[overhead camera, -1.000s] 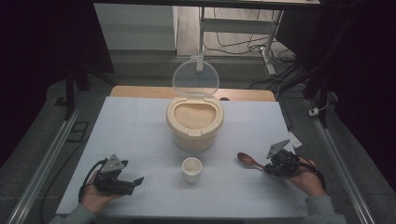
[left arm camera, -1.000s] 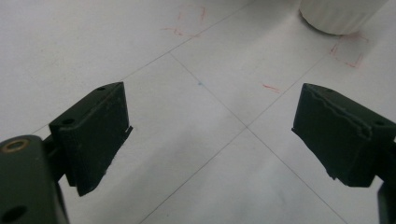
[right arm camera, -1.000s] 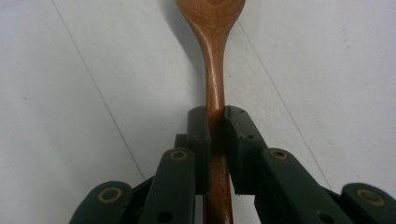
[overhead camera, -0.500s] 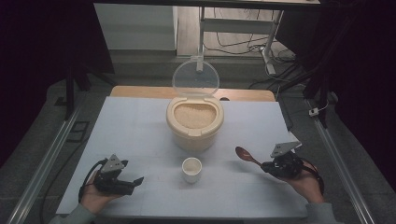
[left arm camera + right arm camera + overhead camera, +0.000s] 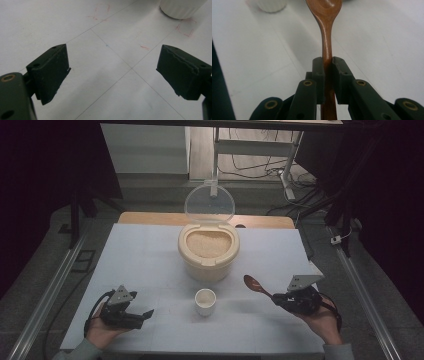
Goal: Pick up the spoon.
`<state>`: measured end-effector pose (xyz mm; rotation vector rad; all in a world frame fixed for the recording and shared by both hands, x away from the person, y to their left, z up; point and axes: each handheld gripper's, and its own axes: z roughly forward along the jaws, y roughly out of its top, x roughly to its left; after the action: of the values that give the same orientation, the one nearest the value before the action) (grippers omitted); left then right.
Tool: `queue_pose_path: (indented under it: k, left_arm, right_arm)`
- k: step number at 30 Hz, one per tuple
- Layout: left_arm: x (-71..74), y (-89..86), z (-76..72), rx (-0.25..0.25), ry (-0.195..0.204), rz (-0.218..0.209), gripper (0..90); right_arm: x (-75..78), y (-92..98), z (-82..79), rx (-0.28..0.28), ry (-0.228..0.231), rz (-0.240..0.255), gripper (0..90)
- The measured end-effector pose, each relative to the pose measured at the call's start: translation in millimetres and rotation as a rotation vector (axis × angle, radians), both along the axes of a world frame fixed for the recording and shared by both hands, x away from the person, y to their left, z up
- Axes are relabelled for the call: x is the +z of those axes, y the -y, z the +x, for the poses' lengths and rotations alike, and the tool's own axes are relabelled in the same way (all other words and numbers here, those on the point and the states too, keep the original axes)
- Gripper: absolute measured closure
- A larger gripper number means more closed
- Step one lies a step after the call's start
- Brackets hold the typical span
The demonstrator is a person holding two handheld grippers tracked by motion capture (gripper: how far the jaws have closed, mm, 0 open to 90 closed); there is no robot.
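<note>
Risk of slipping: the right gripper pinches the glossy brown wooden spoon on its thin, smooth handle alone; the long lever of the bowl end could twist or slide it in the clamp once it is loaded
Risk of spilling: the small white ribbed cup has a narrow mouth, so grain tipped from the spoon could scatter on the white table sheet
Risk of knocking: the cup stands just in front of the round cream container of rice, so a low sweep could tip it
Spoon look: oval bowl, slim neck, dark polished wood, empty
Spoon place: raised off the sheet, right of the cup, bowl pointing towards the container, whose clear lid stands open
Left gripper: jaws wide apart, nothing between, low over the sheet near the cup
</note>
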<state>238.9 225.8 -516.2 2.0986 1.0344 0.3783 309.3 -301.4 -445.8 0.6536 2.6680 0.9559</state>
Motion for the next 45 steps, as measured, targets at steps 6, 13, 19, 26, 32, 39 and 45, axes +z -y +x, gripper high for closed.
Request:
queue_pose_path:
  k: [6, 13, 19, 26, 32, 39, 45]
  left_arm:
    - [-0.5, 0.7, 0.2, -0.002, -0.002, 0.005, 10.7]
    - [-1.1, 1.1, 0.7, -0.002, -0.005, 0.007, 10.7]
    - [-1.2, 1.3, 1.0, -0.006, -0.009, 0.007, 10.7]
    - [-1.4, 1.5, 1.1, -0.009, -0.011, 0.007, 10.7]
    - [-1.3, 1.1, 1.0, -0.010, -0.011, 0.006, 10.7]
    - [-1.6, 1.9, 1.4, -0.013, -0.012, 0.010, 10.7]
    - [-1.7, 2.1, 1.5, -0.012, -0.011, 0.014, 10.7]
  right_arm:
    - [1.9, -9.6, -2.7, 0.008, 0.000, 0.016, 81.0]
    - [8.0, -20.4, -3.8, 0.049, 0.011, 0.042, 81.0]
    - [14.3, -40.9, -3.8, 0.100, 0.017, 0.042, 81.0]
    - [20.3, -66.4, -0.9, 0.153, 0.032, 0.038, 81.1]
    - [22.2, -94.3, 2.7, 0.210, 0.039, 0.027, 81.1]
    - [22.3, -116.3, 3.6, 0.253, 0.046, 0.015, 81.1]
    - [20.5, -131.5, 4.5, 0.281, 0.047, -0.002, 81.0]
